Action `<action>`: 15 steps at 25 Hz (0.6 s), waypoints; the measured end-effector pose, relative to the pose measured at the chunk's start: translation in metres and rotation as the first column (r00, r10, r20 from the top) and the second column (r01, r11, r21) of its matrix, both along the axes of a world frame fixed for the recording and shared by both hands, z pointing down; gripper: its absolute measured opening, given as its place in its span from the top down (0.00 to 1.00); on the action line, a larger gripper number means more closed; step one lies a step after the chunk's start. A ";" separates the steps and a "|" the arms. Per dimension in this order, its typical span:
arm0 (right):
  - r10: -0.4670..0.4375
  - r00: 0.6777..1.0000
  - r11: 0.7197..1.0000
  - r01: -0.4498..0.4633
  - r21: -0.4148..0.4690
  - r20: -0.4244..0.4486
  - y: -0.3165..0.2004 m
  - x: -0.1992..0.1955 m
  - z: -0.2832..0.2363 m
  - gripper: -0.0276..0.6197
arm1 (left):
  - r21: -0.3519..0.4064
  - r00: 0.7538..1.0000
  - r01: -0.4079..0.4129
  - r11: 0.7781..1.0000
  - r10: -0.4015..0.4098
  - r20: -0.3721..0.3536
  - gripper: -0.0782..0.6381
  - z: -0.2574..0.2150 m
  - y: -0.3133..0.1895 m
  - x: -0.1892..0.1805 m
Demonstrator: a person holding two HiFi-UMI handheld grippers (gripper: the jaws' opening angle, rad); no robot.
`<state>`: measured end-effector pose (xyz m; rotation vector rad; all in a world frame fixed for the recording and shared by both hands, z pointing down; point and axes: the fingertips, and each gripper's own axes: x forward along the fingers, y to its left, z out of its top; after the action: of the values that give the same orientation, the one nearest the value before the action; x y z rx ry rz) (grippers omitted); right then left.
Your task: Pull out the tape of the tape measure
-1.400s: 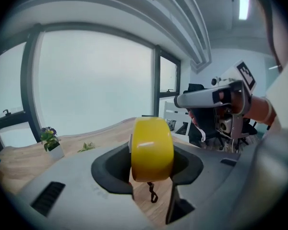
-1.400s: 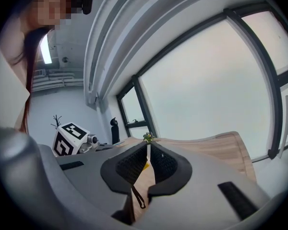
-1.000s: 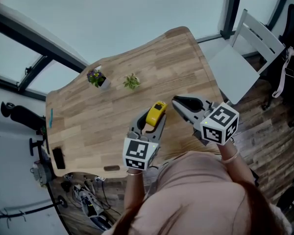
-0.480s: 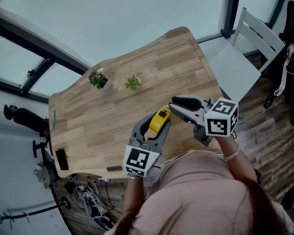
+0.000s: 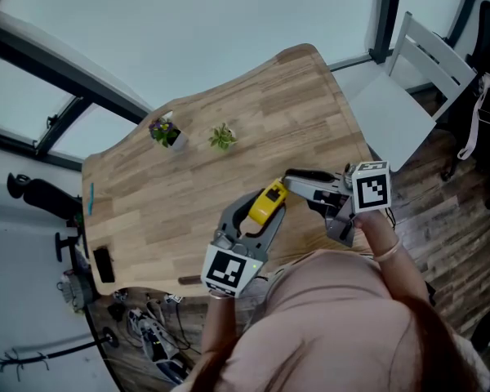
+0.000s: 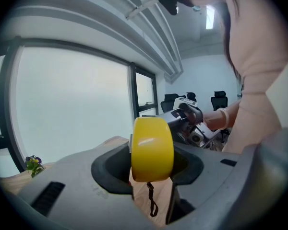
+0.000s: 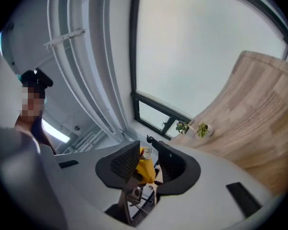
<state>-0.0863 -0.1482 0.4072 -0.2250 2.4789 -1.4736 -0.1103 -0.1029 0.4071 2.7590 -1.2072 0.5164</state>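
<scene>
My left tool (image 5: pixel 260 211) pinches the yellow tape measure (image 6: pixel 152 149) by its flat sides, holding it clear above the near edge of the wooden counter (image 5: pixel 269 113), its black wrist strap (image 6: pixel 151 202) hanging below. At the case's 2 o'clock, my right tool (image 5: pixel 294 178) stands with jaws spread, the tape's metal end hook (image 7: pixel 146 152) between their tips; whether the pads touch it cannot be told. Farther out, at 11 o'clock across the counter, sit two small potted plants (image 5: pixel 165 131) (image 5: pixel 222 137). A white chair (image 5: pixel 416 80) stands past the counter's edge at 2 o'clock.
</scene>
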 end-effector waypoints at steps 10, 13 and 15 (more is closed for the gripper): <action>-0.058 0.950 0.958 0.139 -0.249 0.306 0.006 0.002 0.001 0.79 | 0.020 0.998 -0.056 0.998 0.056 -0.015 0.66 -0.010 0.004 0.007; -0.059 0.933 0.946 0.166 -0.280 0.356 0.008 0.003 0.000 0.82 | 0.016 0.997 -0.076 0.997 0.076 -0.001 0.66 -0.009 0.005 0.008; -0.059 0.923 0.939 0.181 -0.293 0.381 0.010 0.004 -0.001 0.86 | 0.011 0.996 -0.086 0.996 0.086 0.010 0.66 -0.007 0.005 0.009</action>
<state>-0.0823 -0.1386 0.4066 0.1427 1.9785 -1.7834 -0.1015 -0.0975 0.3997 2.8310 -1.1003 0.5321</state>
